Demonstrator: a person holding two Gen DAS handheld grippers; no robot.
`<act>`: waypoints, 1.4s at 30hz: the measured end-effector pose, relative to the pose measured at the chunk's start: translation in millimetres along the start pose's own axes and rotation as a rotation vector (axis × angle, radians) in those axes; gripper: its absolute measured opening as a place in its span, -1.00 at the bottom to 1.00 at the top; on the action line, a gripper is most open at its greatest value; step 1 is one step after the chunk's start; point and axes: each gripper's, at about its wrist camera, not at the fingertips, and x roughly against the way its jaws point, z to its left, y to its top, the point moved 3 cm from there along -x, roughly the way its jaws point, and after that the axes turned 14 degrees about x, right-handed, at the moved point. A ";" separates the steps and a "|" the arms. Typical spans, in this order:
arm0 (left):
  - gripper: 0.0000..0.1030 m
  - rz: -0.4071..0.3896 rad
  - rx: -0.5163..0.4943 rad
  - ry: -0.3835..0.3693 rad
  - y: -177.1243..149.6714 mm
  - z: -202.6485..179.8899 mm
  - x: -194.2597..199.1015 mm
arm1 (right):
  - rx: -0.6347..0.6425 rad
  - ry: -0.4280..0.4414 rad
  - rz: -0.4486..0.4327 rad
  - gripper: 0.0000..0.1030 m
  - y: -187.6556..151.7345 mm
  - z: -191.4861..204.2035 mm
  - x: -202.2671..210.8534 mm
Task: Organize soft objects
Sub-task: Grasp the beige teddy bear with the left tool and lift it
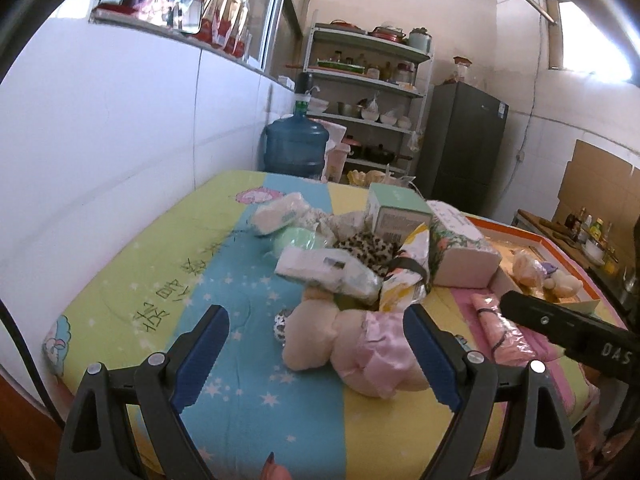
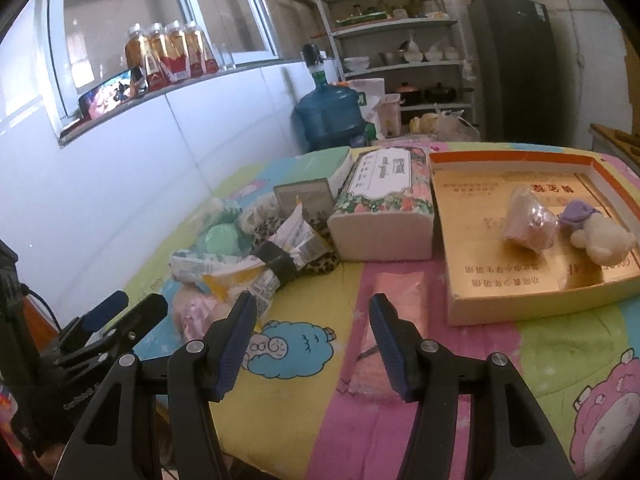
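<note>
A: Where do your grippers stand?

B: Your left gripper (image 1: 316, 348) hangs over the cartoon-print cloth (image 1: 248, 364) with its jaws spread wide and nothing clamped; the peach plush doll (image 1: 340, 344) in a pink satin dress lies between its blue pads (image 1: 204, 356), apart from both; your right gripper (image 2: 312, 344) is partly open and empty, over the pink stripe just before the orange-rimmed box (image 2: 520, 304).

A: And the soft things?

B: The doll lies left of that box, at the near edge of a heap of packets; a leopard-print cloth (image 1: 368, 248) sits in the heap; inside the box rest a small white plush bear (image 2: 600, 240) and a clear-wrapped bundle (image 2: 528, 224); a floral tissue pack (image 2: 384, 204) touches the box's left wall.
</note>
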 end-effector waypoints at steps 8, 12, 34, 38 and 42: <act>0.73 0.044 0.026 0.001 -2.4 13.8 -21.0 | -0.005 -0.012 0.008 0.17 -0.9 -2.7 -2.6; 0.73 0.079 0.037 -0.031 -4.5 14.3 -31.2 | -0.003 -0.013 0.012 0.17 -1.4 -2.1 -4.7; 0.03 0.186 0.027 -0.147 -19.1 -20.1 -53.9 | -0.047 -0.017 0.060 0.17 -14.9 -17.9 -19.2; -0.01 0.168 0.018 -0.160 -17.7 -18.4 -44.1 | -0.047 -0.033 0.061 0.17 -14.4 -16.9 -20.3; -0.02 0.140 -0.012 -0.195 -15.2 -20.3 -29.8 | -0.044 -0.083 0.066 0.17 -14.5 -19.6 -19.0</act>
